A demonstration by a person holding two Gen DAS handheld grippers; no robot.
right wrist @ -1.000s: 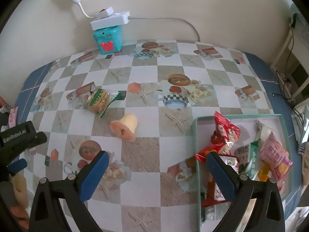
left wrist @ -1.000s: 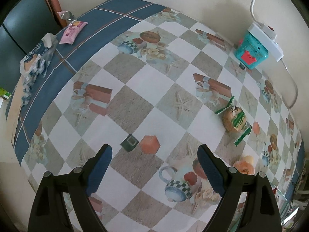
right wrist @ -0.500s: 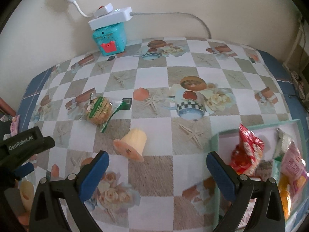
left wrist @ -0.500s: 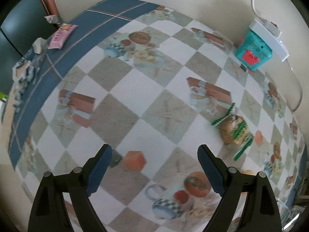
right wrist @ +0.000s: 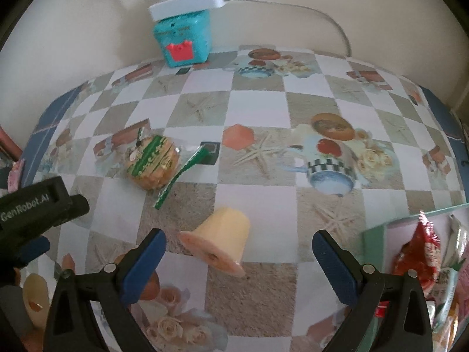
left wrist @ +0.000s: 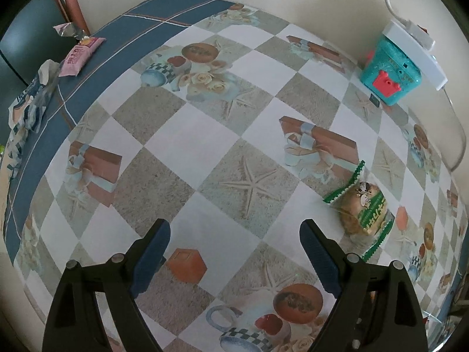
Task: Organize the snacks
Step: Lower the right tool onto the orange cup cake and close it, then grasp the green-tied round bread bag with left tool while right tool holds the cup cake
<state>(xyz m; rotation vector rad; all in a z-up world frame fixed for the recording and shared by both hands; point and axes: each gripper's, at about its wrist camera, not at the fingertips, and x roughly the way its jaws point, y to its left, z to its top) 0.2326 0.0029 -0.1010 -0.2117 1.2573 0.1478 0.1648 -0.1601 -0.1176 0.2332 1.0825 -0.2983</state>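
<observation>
Right wrist view, right tool (right wrist: pixel 236 243) gaping over tipped jelly cup (right wrist: pixel 218 243)

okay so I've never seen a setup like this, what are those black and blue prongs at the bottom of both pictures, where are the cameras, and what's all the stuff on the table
The prongs are the fingers of two hand-held grippers; a person carries one in each hand. Each picture comes from a wide-angle camera on one gripper, looking along its fingers. The left gripper and the right gripper are both open and hold nothing. On the patterned tablecloth lie a green-wrapped pastry and a tipped-over pale orange jelly cup, which sits just ahead of the right fingers. A green tray at the right already holds snack packets. By the wall, a white power strip rests on a teal box. A pink packet lies at the far edge.
</observation>
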